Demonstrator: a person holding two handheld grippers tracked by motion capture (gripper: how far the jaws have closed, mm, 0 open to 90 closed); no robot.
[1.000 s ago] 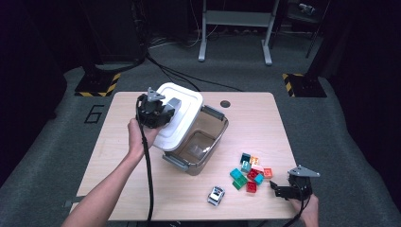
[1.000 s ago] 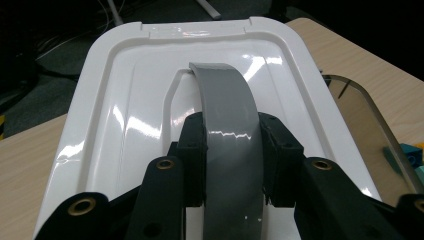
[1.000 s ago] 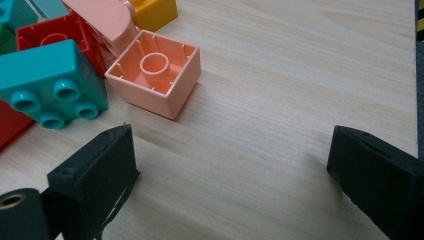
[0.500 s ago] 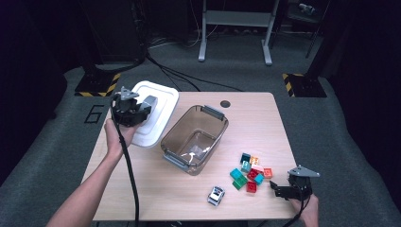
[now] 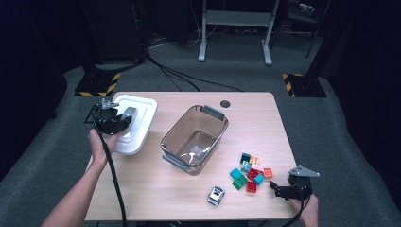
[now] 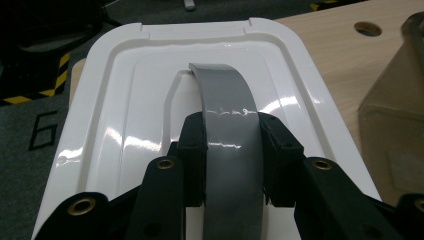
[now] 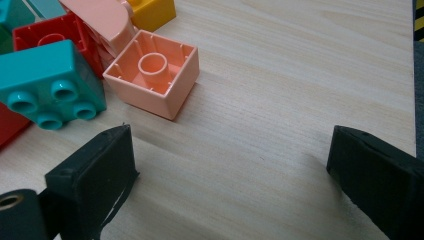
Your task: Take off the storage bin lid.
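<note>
White lid (image 5: 135, 122), carried off the clear bin (image 5: 195, 139) within the last second, now rests at the table's (image 5: 156, 198) left edge; left gripper (image 5: 115, 120) clamps its grey handle (image 6: 231, 145). The bin stands open and empty, presumably ready for filling. Right gripper (image 5: 279, 189) waits, jaws wide and empty, beside the bricks (image 5: 250, 171) and toy car (image 5: 215, 195); dark carpeted room beyond
</note>
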